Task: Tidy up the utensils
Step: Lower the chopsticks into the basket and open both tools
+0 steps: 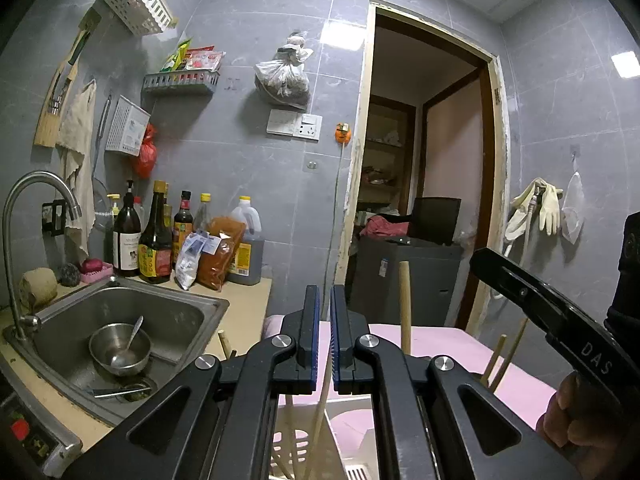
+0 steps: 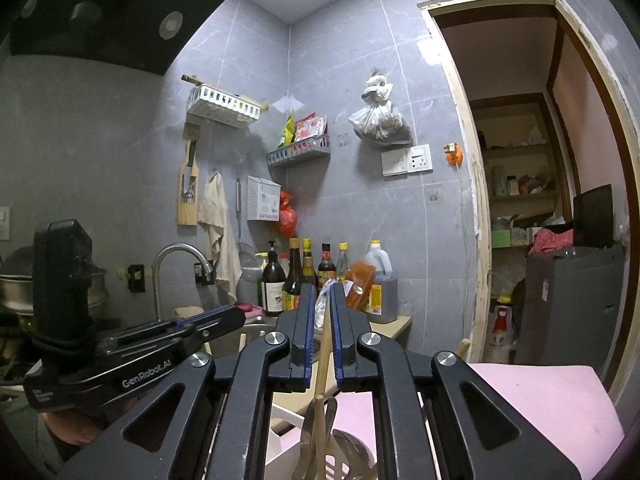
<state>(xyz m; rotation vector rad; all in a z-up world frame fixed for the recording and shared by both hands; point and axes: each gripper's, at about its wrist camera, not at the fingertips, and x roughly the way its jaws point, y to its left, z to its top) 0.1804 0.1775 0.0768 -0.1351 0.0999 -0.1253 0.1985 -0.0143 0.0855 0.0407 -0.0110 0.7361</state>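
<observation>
While left gripper (image 1: 325, 334) clenched chopstick (image 1: 320, 412), right gripper (image 2: 325, 334) grasped wooden-handled utensil (image 2: 322, 364) over white holder (image 2: 288, 420).

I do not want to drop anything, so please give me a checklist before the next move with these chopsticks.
1. Grip of left tool on left chopstick: ok, shut.
2. Grip of right tool on right chopstick: ok, shut.
3. Both tools apart from each other: ok.
4. White holder below left tool: ok.
5. Chopstick tips inside holder: cannot tell, hidden by the tools.
</observation>
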